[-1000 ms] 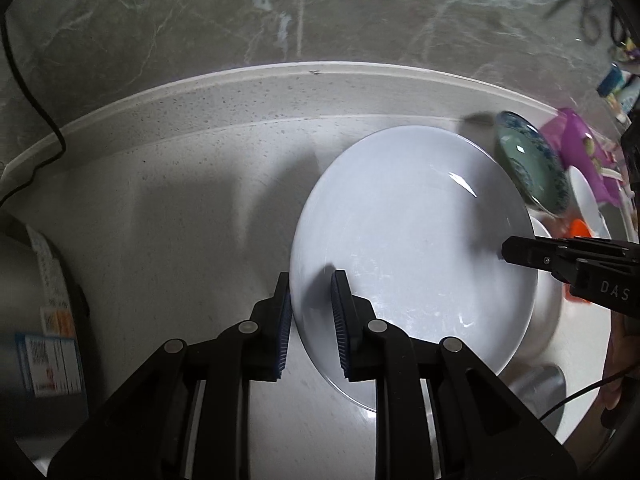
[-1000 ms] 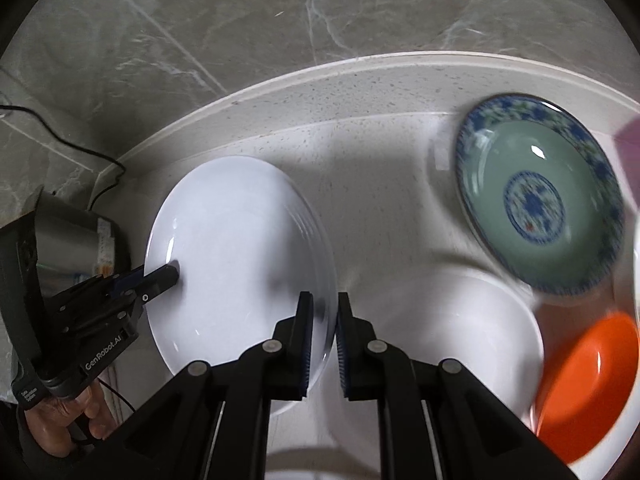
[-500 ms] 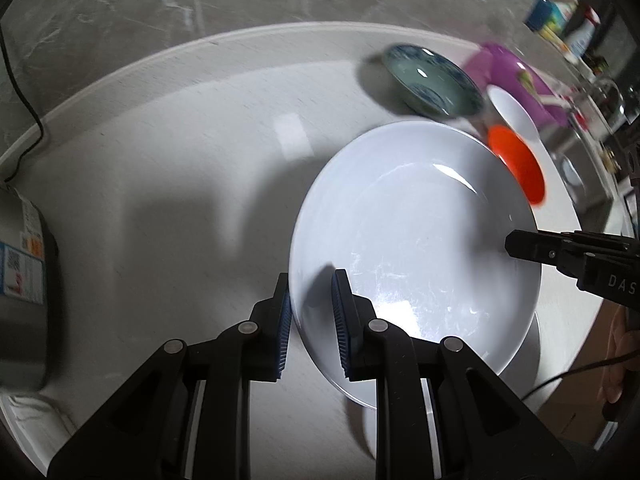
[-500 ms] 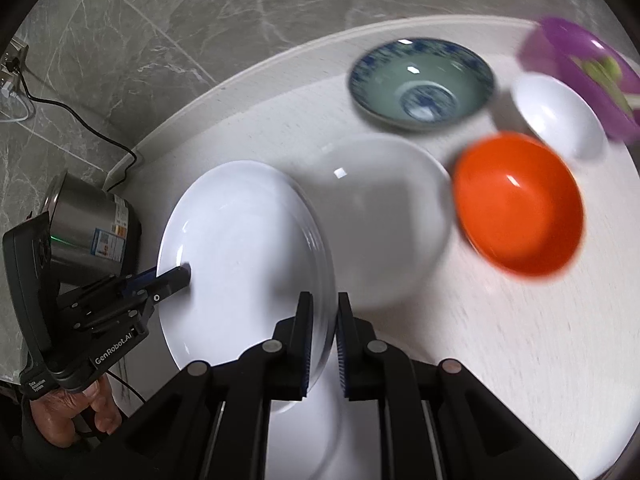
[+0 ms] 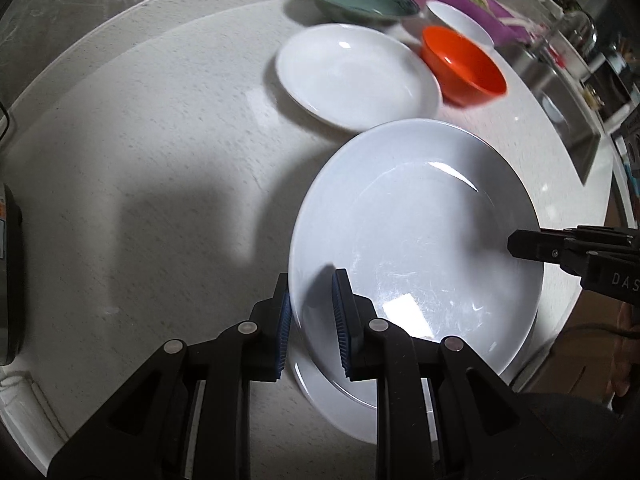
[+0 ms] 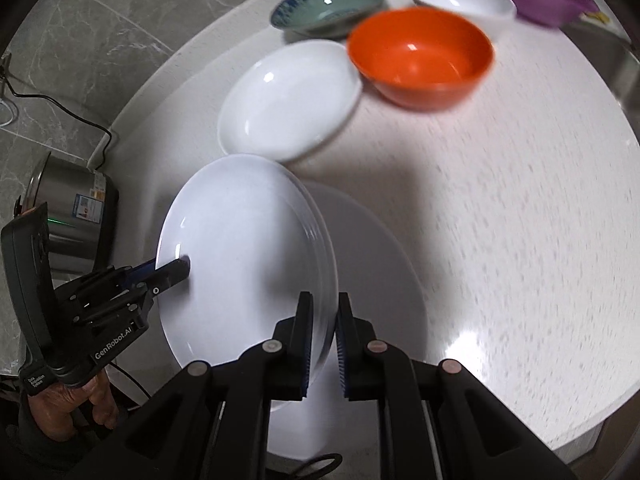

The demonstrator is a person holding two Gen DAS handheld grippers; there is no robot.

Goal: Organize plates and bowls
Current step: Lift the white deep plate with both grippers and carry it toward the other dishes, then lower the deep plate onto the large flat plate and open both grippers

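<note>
- The left gripper reaches in from the bottom of its view, its fingers pinching the near rim of a big round white plate.
- The right gripper pinches the opposite rim, so the plate sits tilted just above the speckled white bench.
- In the upper part of the right view sit a smaller white plate and an orange plastic bowl.
</note>
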